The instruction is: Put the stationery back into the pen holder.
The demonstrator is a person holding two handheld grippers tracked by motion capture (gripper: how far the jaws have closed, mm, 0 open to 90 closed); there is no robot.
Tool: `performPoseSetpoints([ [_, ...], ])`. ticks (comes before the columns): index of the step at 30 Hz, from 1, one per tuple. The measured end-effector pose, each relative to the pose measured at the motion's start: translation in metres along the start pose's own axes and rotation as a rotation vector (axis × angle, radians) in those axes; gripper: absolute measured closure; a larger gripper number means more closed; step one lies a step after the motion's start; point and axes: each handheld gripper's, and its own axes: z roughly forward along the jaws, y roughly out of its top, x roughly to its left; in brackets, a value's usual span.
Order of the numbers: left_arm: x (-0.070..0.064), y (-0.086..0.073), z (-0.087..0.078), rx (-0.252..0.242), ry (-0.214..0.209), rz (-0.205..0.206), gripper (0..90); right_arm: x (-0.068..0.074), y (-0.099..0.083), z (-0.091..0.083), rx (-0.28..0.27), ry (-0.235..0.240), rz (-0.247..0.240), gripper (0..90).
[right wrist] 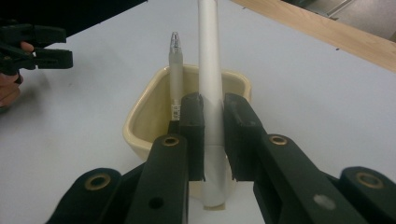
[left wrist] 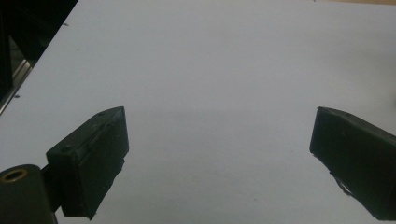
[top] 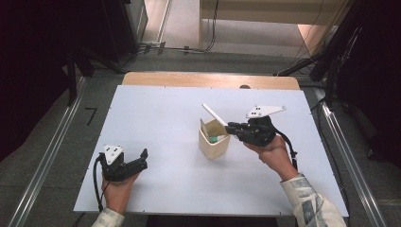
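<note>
A cream cup (top: 211, 145) stands near the middle of the white board (top: 161, 109). My right gripper (top: 230, 127) hovers just right of the cup's rim, shut on a white pen (top: 214, 114) that slants up and to the left over the cup. In the right gripper view the jaws of my right gripper (right wrist: 213, 112) clamp the white pen (right wrist: 208, 56) above the cup (right wrist: 147, 116), where a frosted pen (right wrist: 175, 70) stands upright. My left gripper (top: 142, 158) rests at the front left of the board, open, and my left gripper (left wrist: 219, 149) has only bare board between its jaws.
A wooden table edge (top: 208, 79) runs behind the board. Metal rails (top: 47, 156) line the floor on both sides, and cables (top: 179, 48) lie on the floor beyond the table. The left gripper (right wrist: 35, 44) shows far off in the right gripper view.
</note>
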Motion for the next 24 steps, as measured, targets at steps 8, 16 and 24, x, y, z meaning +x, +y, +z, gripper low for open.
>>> performPoseSetpoints([
  [8, 0.001, 0.0, 0.0, -0.001, -0.002, 0.001, 5.4, 0.001, 0.008, 0.009, 0.011, 0.001, -0.006, 76.7],
  [16, 0.001, 0.0, 0.0, -0.003, -0.004, 0.001, 5.4, 0.002, 0.012, 0.021, 0.028, 0.009, -0.01, 76.7],
  [24, 0.001, 0.0, 0.0, -0.001, -0.002, 0.001, 5.4, 0.001, 0.014, 0.029, 0.036, 0.013, -0.005, 76.7],
])
